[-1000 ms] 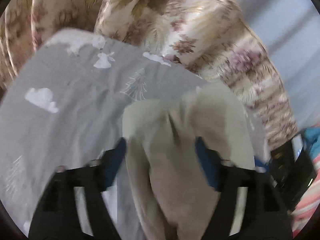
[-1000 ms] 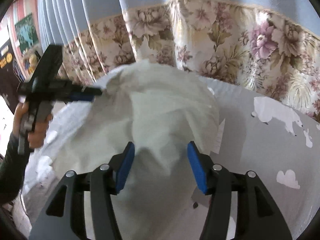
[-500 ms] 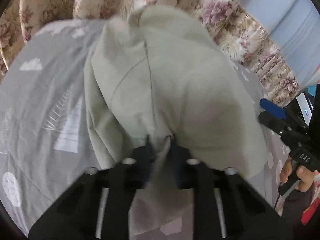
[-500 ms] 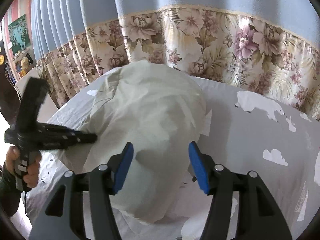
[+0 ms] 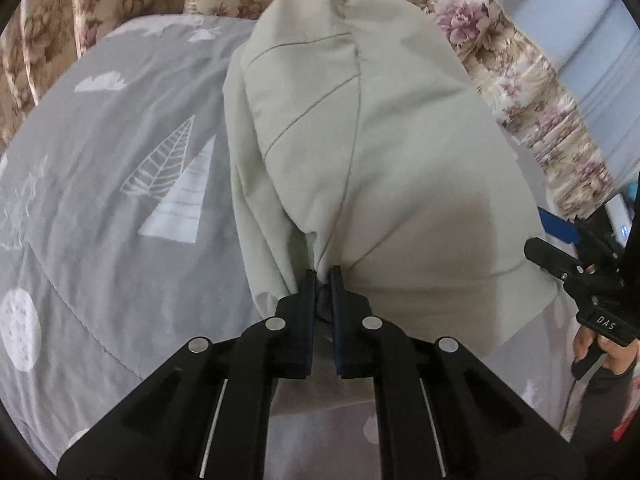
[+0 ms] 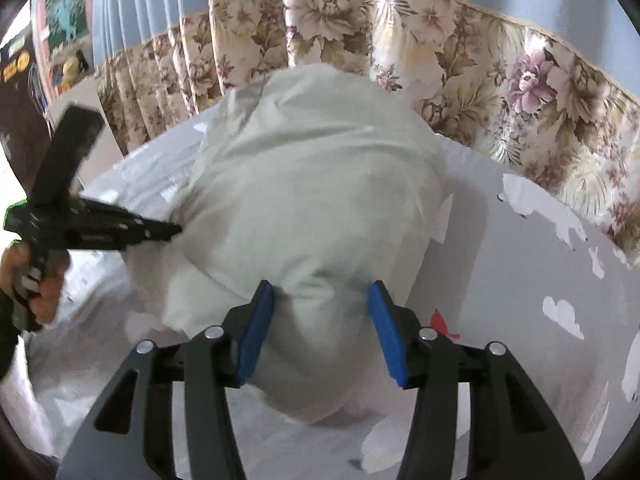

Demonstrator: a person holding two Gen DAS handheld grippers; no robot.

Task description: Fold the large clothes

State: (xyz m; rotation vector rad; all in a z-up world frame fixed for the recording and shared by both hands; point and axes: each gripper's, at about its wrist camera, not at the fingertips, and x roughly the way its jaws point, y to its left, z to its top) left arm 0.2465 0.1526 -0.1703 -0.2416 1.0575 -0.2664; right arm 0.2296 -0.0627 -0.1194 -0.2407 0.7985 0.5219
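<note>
Left claw [image 5: 324,276] pinched on pale green garment [image 5: 372,152] fold mid-frame, right claw [image 6: 322,300] wide astride garment bulge, grey printed bedsheet [image 5: 120,184] beneath, floral curtain [image 6: 460,76] along top.

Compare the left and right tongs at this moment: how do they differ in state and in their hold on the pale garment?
The left tongs are shut, pinching a bunched fold of the pale garment; the right tongs are open, blue pads spread with cloth bulging between them. The garment's creases fan out from the left tongs; nothing gathers at the right. Both point at the same garment on the grey printed bedsheet.
</note>
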